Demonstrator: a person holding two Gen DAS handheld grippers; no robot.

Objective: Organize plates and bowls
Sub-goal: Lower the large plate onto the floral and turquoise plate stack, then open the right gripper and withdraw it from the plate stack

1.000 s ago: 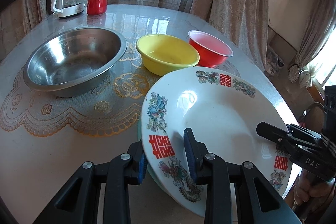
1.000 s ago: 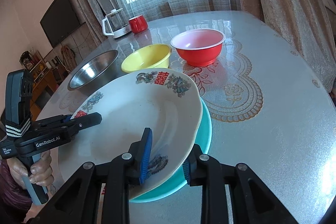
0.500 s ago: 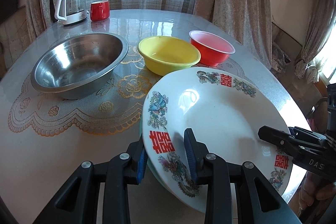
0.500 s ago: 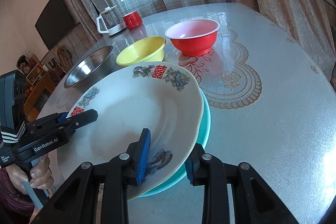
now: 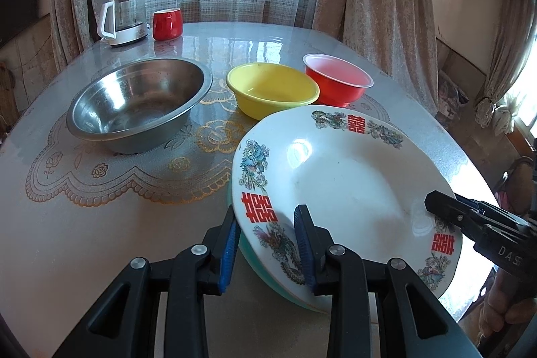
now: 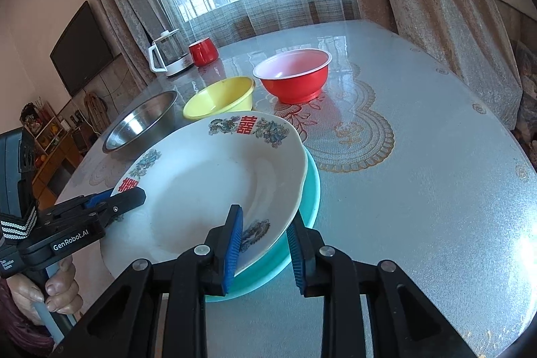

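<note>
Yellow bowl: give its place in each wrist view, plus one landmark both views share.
Left wrist: the yellow bowl sits upper centre, between the steel bowl on its left and the red bowl on its right.
Right wrist: the yellow bowl sits left of centre, just beyond the white plate's far rim.
Shared landmark: the red mug beside the kettle.

- The left gripper (image 5: pixel 266 244) pointed steeply downward, its blue pads clamped on a rim, one pad above and one beneath.
- The right gripper (image 6: pixel 265 249) angled down likewise; its jaws had just been closing, the same rim between them.
- A hand (image 6: pixel 50 287) gripped the left gripper's handle, fingers curled round it.
</note>
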